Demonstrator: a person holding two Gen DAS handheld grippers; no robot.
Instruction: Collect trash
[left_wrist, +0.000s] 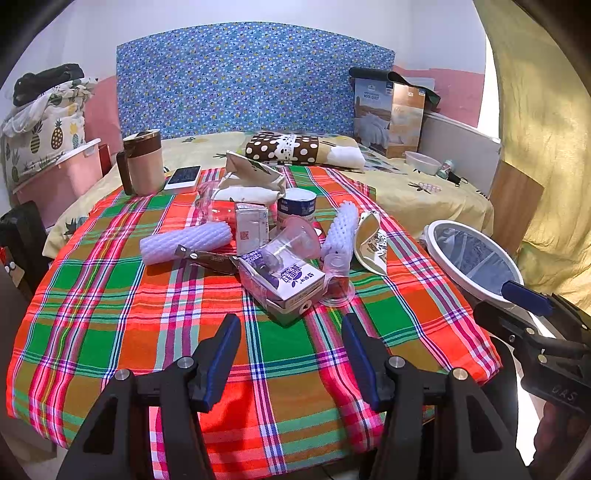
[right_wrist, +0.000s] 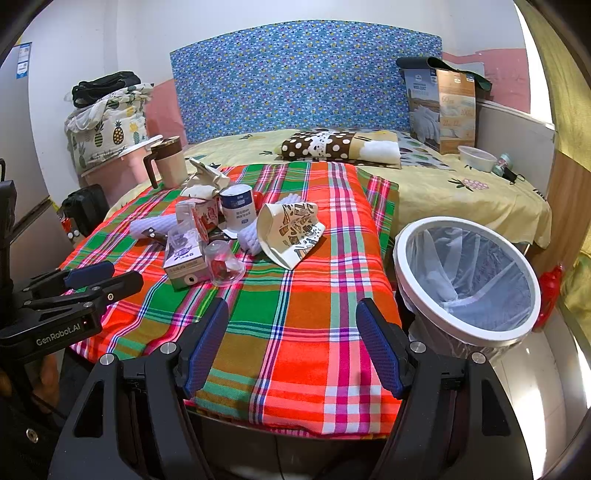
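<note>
A: At the bottom of the left wrist view, the left claw (left_wrist: 291, 354) stands wide with nothing between its blue pads, hovering over bare plaid cloth on the counter (left_wrist: 92, 332). Just above it, at frame centre, lies the trash heap: a purple milk carton (left_wrist: 284, 284) nearest, a clear plastic cup (left_wrist: 295, 240) resting on it, a second upturned cup (left_wrist: 338, 280) touching its right side.

B: And further back?

A: A white foam sleeve (left_wrist: 184, 242) left of centre, a brown wrapper (left_wrist: 207, 256) beside it, a small juice box (left_wrist: 252, 225) upright, a crushed paper cup (left_wrist: 371, 240) to the right. The lined waste bin (left_wrist: 476, 258) shows at the right edge, with the other claw in front of it.

B: The right wrist view?

A: The right claw (right_wrist: 293, 343) at the bottom, also wide and empty. The bin (right_wrist: 467, 280) sits at centre right, just beside the counter edge, its liner open. The heap is upper left of centre; the paper cup (right_wrist: 290, 232) is the piece nearest the bin.

B: So how to start well?

A: I'd judge the left claw should take the carton across its narrow width, but the loose cup on top may tumble, so lift that first or close slowly. The paper cup suits the right claw, pinched at its flattened rim. The mug (right_wrist: 168, 162) at upper left looks like no trash; leave it.
</note>
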